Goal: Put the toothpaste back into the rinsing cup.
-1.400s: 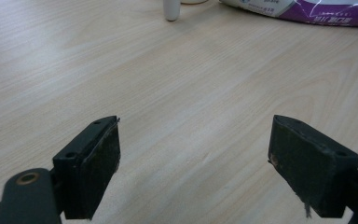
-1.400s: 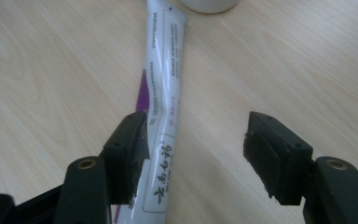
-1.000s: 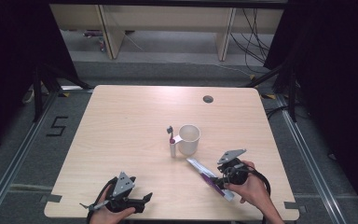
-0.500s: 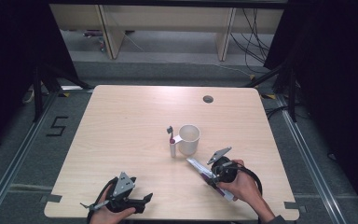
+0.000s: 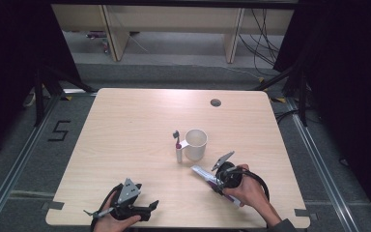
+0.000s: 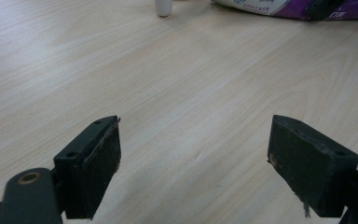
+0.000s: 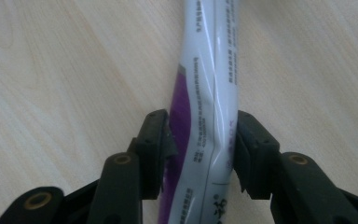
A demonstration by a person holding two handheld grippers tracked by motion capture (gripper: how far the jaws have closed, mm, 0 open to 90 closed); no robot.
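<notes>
A white and purple toothpaste tube lies flat on the wooden table at the front right. My right gripper points down over it. In the right gripper view the tube runs up between the jaws of this gripper; the jaws have just been closing and both pads now touch its sides. A white mug stands mid-table with a small upright white stick beside it. My left gripper rests open near the front edge, its jaws wide apart over bare wood.
A round cable hole sits in the table's far right part. Beyond the far edge are wooden shelf legs and cables on the floor. Metal rails run along both sides of the table.
The right hand has shifted a little left and down onto the tube, and its jaws have come in around it. The left gripper has stayed put.
</notes>
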